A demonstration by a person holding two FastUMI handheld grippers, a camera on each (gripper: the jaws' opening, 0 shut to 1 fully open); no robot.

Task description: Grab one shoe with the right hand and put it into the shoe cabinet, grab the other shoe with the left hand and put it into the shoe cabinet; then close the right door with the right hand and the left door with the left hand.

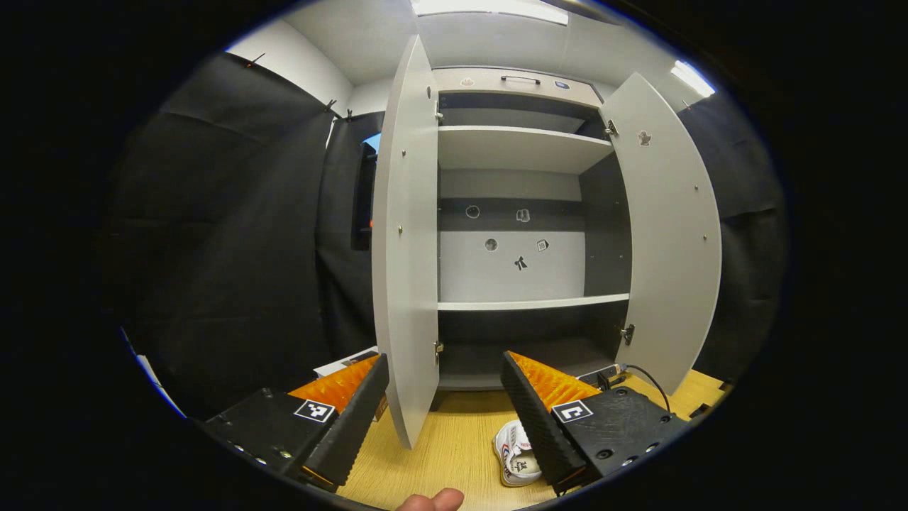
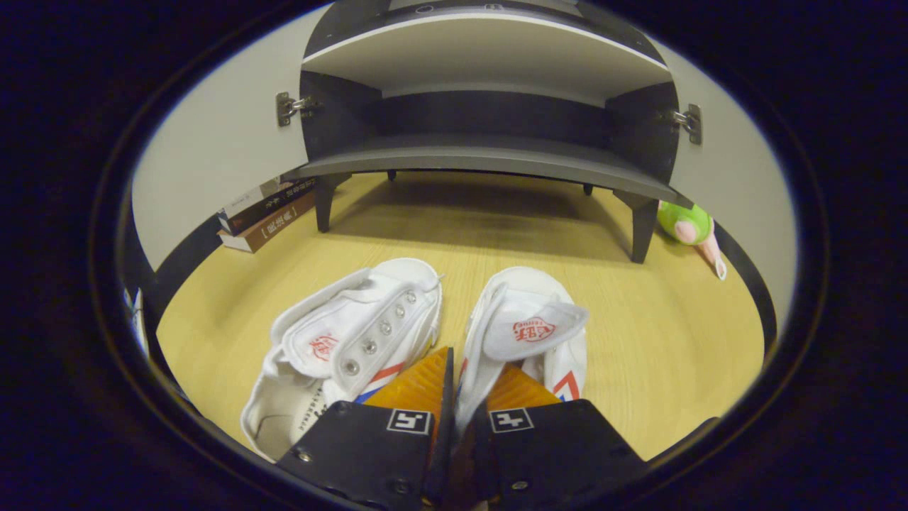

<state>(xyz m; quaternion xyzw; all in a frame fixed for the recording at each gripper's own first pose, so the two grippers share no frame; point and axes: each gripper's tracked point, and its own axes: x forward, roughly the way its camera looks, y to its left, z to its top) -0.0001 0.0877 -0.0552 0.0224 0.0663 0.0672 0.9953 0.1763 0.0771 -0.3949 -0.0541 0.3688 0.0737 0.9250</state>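
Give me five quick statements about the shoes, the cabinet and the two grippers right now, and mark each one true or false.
1. Both cabinet doors stand open. True: the left door and the right door are swung out.
2. The right gripper is pinching the side wall of the right shoe. True.
3. The left gripper is clamped on a shoe. False: its fingers are spread apart with nothing between them.
4. One shoe already sits inside the cabinet. False: the left shoe and the right shoe both lie on the table.
5. A green plush toy lies beside a cabinet leg. True.
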